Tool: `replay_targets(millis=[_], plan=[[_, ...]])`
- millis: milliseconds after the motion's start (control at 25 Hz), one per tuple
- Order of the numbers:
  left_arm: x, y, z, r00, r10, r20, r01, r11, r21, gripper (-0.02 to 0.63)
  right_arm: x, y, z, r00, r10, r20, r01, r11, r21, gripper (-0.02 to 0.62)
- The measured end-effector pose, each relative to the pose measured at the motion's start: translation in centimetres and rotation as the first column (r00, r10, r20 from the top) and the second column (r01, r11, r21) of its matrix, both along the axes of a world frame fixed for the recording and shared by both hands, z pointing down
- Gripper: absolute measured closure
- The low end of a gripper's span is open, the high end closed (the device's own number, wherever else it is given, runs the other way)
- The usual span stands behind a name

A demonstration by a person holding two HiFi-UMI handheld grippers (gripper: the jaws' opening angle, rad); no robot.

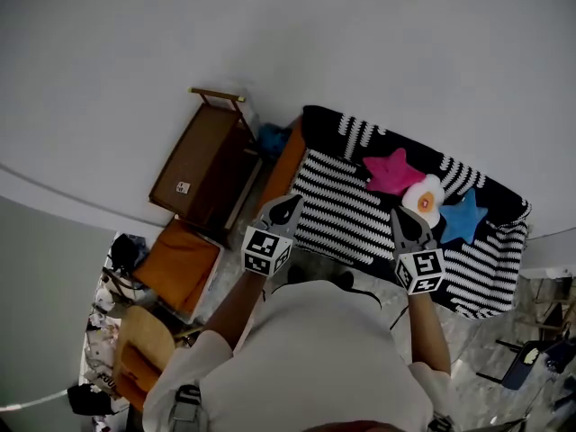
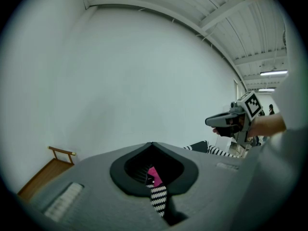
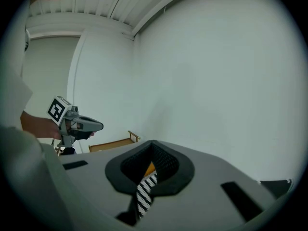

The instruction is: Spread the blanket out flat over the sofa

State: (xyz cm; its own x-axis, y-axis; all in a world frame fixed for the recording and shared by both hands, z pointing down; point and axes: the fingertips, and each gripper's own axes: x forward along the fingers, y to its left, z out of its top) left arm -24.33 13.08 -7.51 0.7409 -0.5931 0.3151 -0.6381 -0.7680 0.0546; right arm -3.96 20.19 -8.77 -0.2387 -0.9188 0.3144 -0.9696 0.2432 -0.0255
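A black-and-white striped blanket (image 1: 346,210) lies spread over the sofa, whose orange left end (image 1: 283,165) still shows. On it rest a pink star cushion (image 1: 392,171), a fried-egg cushion (image 1: 425,200) and a blue star cushion (image 1: 461,216). My left gripper (image 1: 286,207) hovers above the blanket's front left part, jaws shut with nothing in them. My right gripper (image 1: 407,216) hangs over the middle, near the egg cushion, also shut and empty. In the left gripper view the jaws (image 2: 152,143) meet, with stripes (image 2: 158,196) far below. The right gripper view shows its jaws (image 3: 152,141) closed the same way above stripes (image 3: 143,191).
A brown wooden table (image 1: 202,165) stands left of the sofa, with an orange padded seat (image 1: 178,264) in front of it. A wooden chair (image 1: 144,340) and clutter sit at the lower left. A dark chair (image 1: 531,358) is at the lower right. White walls lie behind.
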Motion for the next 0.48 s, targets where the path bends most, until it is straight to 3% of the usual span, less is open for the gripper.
replay_targets(millis=[480], plan=[[0.00, 0.53, 0.67, 1.000, 0.003, 0.004, -0.003, 1.000, -0.009, 0.588, -0.56, 0.50, 0.00, 1.000, -0.010, -0.003, 0.010, 1.000, 0.001, 0.597]])
